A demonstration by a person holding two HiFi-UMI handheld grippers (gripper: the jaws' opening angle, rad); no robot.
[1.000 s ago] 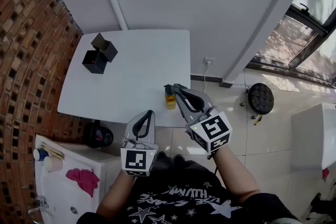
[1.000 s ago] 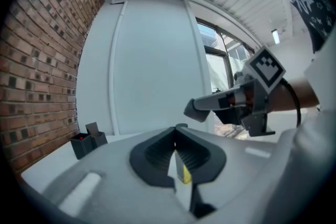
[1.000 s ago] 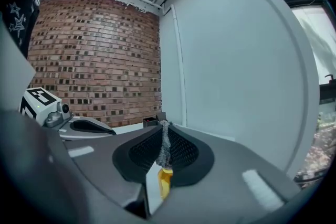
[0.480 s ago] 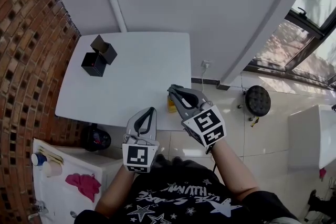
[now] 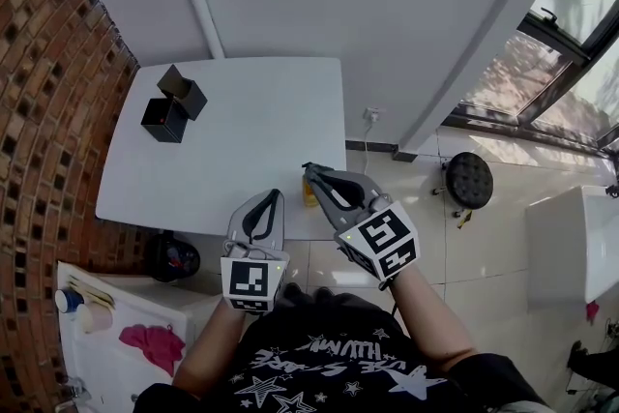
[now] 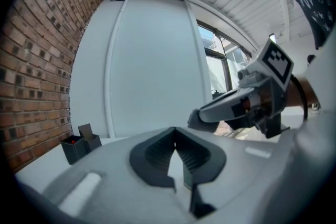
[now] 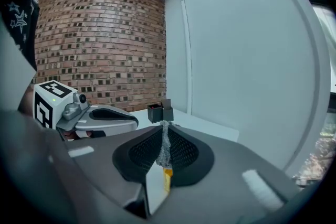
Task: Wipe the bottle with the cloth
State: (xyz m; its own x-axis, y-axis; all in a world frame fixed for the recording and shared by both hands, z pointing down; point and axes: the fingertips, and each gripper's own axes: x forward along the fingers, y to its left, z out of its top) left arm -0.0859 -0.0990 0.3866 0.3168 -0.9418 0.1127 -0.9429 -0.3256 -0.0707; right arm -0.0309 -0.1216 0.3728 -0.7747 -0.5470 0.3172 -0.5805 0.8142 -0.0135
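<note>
A small yellow bottle point(image 5: 308, 197) stands at the front right edge of the white table point(image 5: 242, 140). My right gripper point(image 5: 309, 171) is right above it, shut on a grey cloth point(image 7: 164, 144) that hangs as a thin strip between the jaws. Under the cloth the yellow bottle point(image 7: 167, 179) shows. To the left of the bottle, just off the table's front edge, my left gripper point(image 5: 274, 198) is shut with nothing in it. In the left gripper view its jaws point(image 6: 175, 131) meet, and the right gripper point(image 6: 236, 107) shows at the right.
Two black boxes point(image 5: 166, 105) sit at the table's far left. A brick wall runs along the left. A dark round stool point(image 5: 469, 179) stands on the tiled floor at right. Below the table lies a dark object point(image 5: 172, 258); a white cabinet holds a pink rag point(image 5: 150, 343).
The head view has drifted slightly. Both grippers keep nearly the same places by the bottle; the right one has shifted a little over it with the cloth.
</note>
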